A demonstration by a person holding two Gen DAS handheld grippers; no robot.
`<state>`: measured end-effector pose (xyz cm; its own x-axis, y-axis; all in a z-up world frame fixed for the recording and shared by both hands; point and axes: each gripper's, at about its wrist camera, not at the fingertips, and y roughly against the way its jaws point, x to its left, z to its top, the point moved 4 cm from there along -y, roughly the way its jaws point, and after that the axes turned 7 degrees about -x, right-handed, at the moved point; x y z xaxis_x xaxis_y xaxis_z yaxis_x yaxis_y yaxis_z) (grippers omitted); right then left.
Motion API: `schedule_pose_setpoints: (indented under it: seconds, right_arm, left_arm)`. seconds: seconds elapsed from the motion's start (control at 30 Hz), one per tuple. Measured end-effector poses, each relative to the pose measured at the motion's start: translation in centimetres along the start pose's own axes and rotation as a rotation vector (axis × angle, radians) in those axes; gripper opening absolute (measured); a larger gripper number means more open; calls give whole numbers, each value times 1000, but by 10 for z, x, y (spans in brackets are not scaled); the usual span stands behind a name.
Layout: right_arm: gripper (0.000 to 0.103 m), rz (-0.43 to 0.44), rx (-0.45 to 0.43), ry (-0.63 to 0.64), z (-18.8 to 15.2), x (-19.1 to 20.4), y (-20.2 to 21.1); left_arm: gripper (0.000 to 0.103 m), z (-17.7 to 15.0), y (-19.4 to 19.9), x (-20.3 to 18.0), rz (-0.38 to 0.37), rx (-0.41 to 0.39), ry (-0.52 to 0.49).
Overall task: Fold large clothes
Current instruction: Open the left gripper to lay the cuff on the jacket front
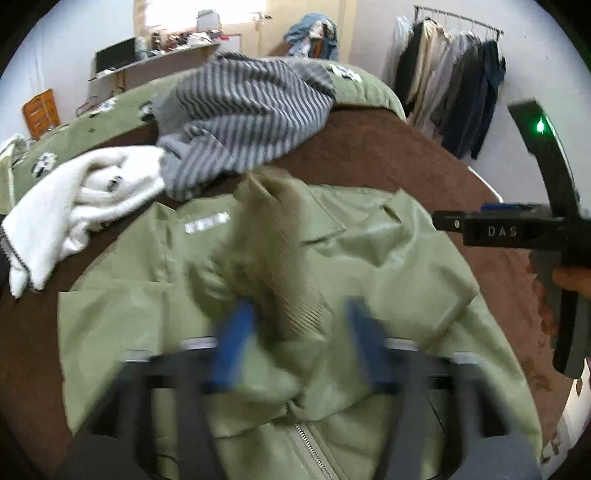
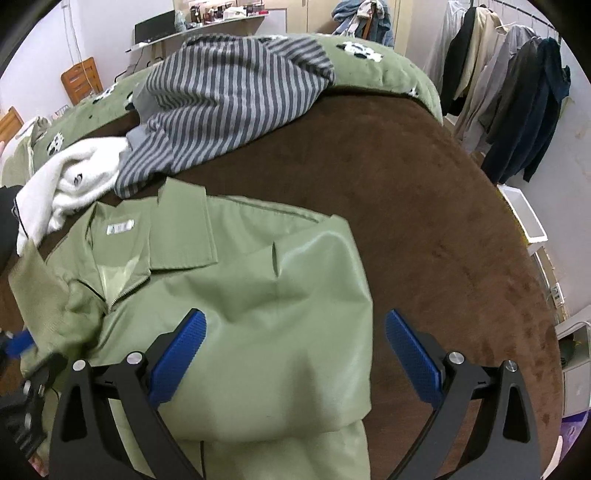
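Observation:
A light green zip jacket [image 2: 258, 280] lies on a brown blanket [image 2: 424, 206], its right sleeve folded across the chest. My right gripper [image 2: 295, 325] hovers open and empty just above the jacket's folded right side. In the left wrist view the jacket [image 1: 369, 258] fills the middle. My left gripper [image 1: 299, 317] is blurred by motion, jaws apart, with the ribbed sleeve cuff [image 1: 280, 251] hanging between the blue pads; I cannot tell whether it touches them. The left gripper also shows at the left edge of the right wrist view [image 2: 14, 343].
A grey striped garment [image 2: 229, 96] and a white fleece [image 2: 70, 184] lie behind the jacket. A green quilt [image 2: 384, 74] covers the far end. A clothes rack [image 2: 517, 96] stands at the right, a desk [image 2: 207, 29] at the back, a white bin [image 2: 524, 214] by the bed.

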<state>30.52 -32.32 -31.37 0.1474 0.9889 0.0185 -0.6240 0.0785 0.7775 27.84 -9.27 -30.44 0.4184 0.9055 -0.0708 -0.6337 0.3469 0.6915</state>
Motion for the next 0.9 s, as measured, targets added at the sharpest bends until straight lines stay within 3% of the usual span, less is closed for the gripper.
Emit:
schedule_pose_setpoints:
  seconds: [0.03, 0.3, 0.6, 0.77, 0.9]
  right_arm:
    - [96, 0, -1, 1, 1, 0, 2]
    - [96, 48, 3, 9, 7, 21, 13]
    - [96, 183, 28, 91, -5, 102, 3]
    - [95, 266, 17, 102, -15, 139, 1]
    - [85, 324, 49, 103, -24, 156, -8]
  left_arm:
    - [86, 3, 8, 2, -7, -17, -2]
    - [95, 4, 26, 33, 61, -2, -25]
    - [96, -28, -7, 120, 220, 123, 19]
    - [96, -44, -24, 145, 247, 157, 68]
    - [96, -60, -37, 156, 248, 189, 106]
